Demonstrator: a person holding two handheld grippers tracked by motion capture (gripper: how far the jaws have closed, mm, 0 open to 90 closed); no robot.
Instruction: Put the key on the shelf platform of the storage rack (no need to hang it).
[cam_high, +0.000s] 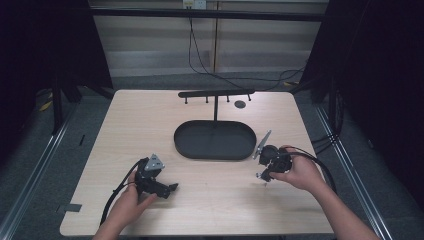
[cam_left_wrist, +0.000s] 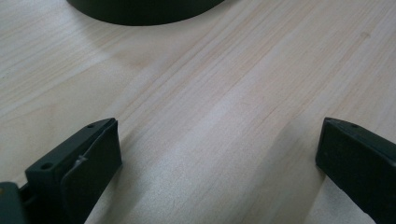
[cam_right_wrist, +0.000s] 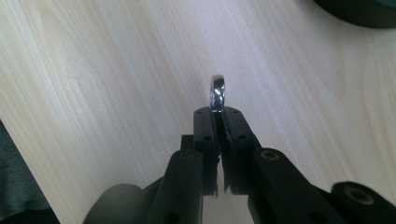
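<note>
A pale wooden table fills the middle of the high view, seen from above the near edge; a dark oval tray lies flat just beyond its centre, and behind the tray a thin black stand rises with a crossbar carrying short pegs; a small dark round disc lies on the wood to the right of the stand's top.

At the near left, a hand holds the left gripper low over the table, pointing toward the right; in the left gripper view its two black jaws stand spread wide apart with bare wood between them, and the tray's rim shows at the far edge.

At the right, just beside the tray's near right end, the other hand holds the right gripper pointing down toward the table; its jaws are pressed together on a small shiny metal ring (a silver band, seen edge-on), which stands upright out of the tips in the right gripper view, above the wood.
</note>
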